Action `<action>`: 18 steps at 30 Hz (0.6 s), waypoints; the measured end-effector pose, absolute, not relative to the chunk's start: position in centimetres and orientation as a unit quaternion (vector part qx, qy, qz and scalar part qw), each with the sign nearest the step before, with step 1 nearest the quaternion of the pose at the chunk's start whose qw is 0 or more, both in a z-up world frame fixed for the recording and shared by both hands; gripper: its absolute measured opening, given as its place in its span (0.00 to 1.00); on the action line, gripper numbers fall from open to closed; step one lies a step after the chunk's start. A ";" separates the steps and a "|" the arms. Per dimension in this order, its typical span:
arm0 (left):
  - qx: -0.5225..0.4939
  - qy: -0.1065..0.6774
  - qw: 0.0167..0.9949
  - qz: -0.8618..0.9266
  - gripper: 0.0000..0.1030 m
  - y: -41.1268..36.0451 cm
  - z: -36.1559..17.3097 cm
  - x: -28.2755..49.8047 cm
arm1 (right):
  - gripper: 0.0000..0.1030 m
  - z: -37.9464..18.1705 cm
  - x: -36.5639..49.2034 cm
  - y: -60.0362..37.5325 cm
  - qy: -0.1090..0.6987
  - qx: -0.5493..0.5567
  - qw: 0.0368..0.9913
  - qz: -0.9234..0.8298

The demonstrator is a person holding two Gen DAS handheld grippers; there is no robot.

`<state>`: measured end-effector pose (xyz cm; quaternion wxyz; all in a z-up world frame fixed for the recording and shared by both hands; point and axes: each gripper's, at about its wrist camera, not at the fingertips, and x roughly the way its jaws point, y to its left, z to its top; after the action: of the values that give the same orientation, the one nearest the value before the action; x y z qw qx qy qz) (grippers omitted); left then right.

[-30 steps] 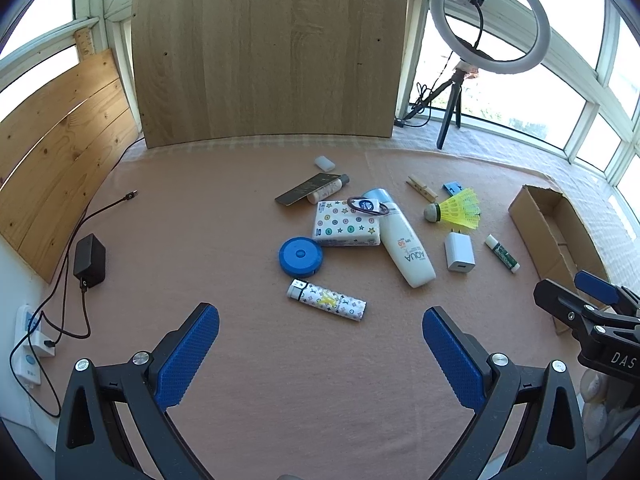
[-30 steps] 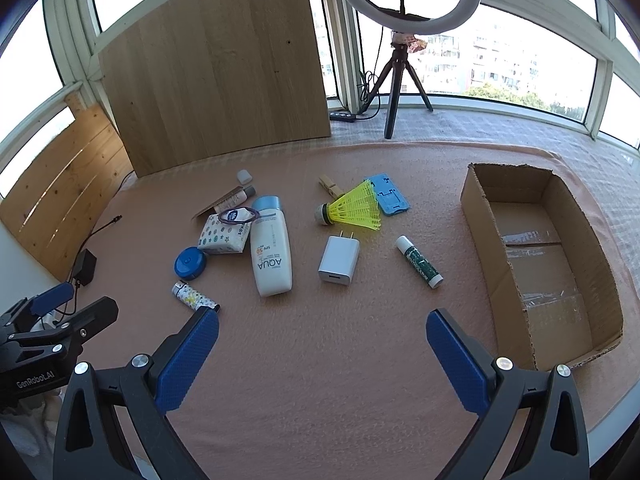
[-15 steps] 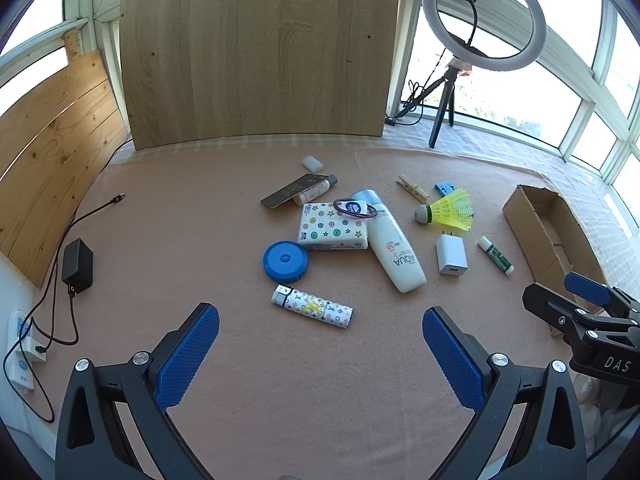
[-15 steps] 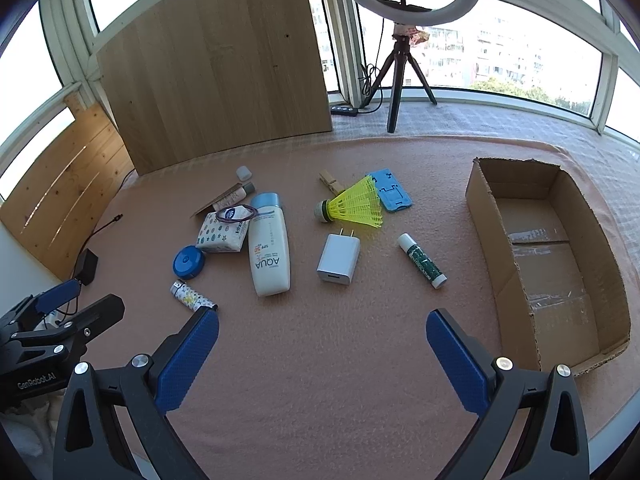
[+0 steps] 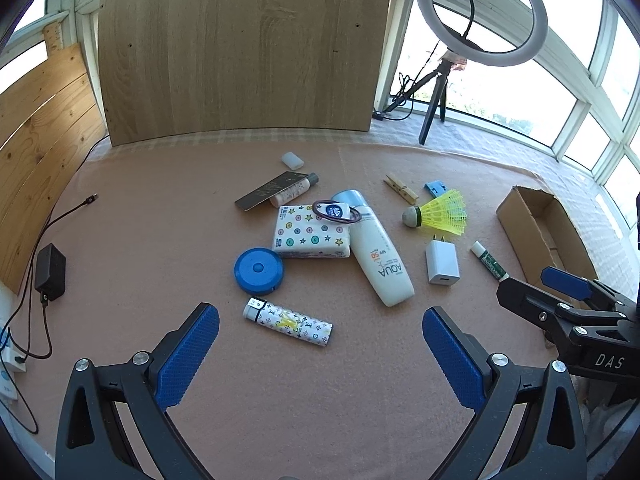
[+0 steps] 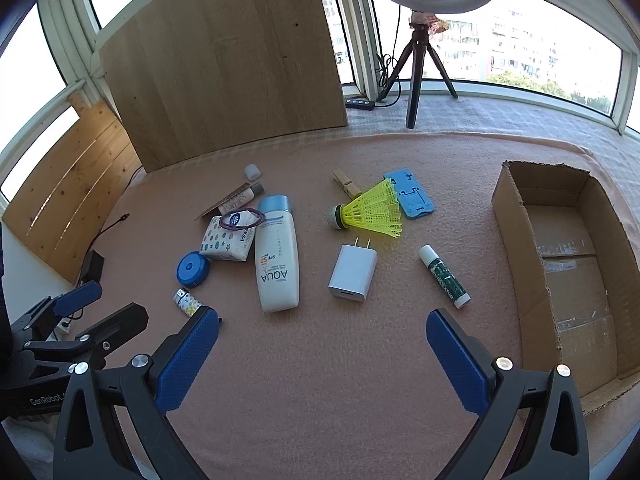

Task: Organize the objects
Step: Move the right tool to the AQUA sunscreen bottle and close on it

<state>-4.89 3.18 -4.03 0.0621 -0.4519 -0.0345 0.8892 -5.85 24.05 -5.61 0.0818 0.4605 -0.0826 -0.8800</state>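
Left hand-held gripper (image 5: 320, 344) jaws apart, empty; right hand-held gripper (image 6: 322, 346) same. Clutter mid-bench (image 6: 320, 392), box (image 6: 516, 216) at right, empty. Risk: hair tie (image 5: 335, 213) lies across tissue pack (image 5: 310, 232) and bottle (image 5: 378, 256); lifting either may fling it.

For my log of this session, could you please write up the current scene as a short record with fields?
surface: pink cloth
container: cardboard box, open, no items visible inside
left hand-held gripper: open, holding nothing
right hand-held gripper: open, holding nothing
centre items: AQUA sunscreen bottle, white charger, yellow shuttlecock
nearest box: green lip balm tube
left cluster: tissue pack with hair tie on top, blue round case, patterned lighter
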 end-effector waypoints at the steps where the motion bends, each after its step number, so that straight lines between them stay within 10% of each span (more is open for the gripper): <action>1: -0.453 -0.036 0.064 0.888 1.00 3.3 -4.2 -5.1 | 1.00 -5.8 -6.2 24.1 -0.086 0.462 0.084 -0.878; 18: -0.486 -0.086 0.096 0.864 0.81 4.0 -9.0 -9.8 | 0.81 -9.4 -13.3 24.8 -0.158 0.515 0.167 -0.826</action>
<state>-9.79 4.01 -8.96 0.0957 -0.4862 -0.0856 0.8643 -13.26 24.77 -9.42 0.1674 0.5152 -0.1582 -0.8255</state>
